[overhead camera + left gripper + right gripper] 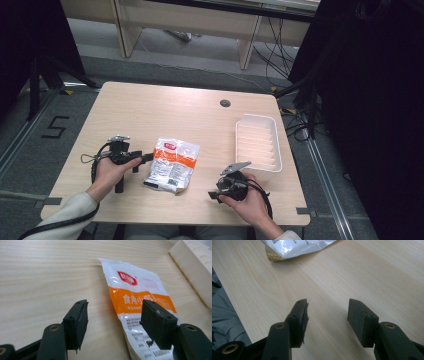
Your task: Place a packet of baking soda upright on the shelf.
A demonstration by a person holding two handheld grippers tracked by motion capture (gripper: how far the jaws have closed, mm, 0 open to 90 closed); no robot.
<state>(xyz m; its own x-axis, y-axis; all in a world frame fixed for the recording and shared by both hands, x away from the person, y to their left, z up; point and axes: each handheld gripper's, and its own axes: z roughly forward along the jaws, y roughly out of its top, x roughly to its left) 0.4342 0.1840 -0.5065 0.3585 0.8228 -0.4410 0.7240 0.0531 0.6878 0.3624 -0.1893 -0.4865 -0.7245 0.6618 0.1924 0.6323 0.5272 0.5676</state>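
A white and orange food packet (171, 164) lies flat near the middle of the wooden table (165, 110). My left gripper (146, 158) is just left of it, pointing at its left edge, jaws open and empty. In the left gripper view the packet (136, 295) lies ahead and to the right, its near corner behind the right jaw, with bare table between the jaws of the left gripper (113, 322). My right gripper (214, 194) is held near the front edge, right of the packet, open over bare wood. In the right gripper view the packet's corner (292, 247) shows at the top, beyond the right gripper (328, 312).
A white ribbed plastic tray (258, 141) stands at the right side of the table, just beyond the right hand; its wall (195, 272) shows in the left gripper view. A round cable hole (225, 103) sits toward the far edge. Desk legs and cables are on the floor beyond.
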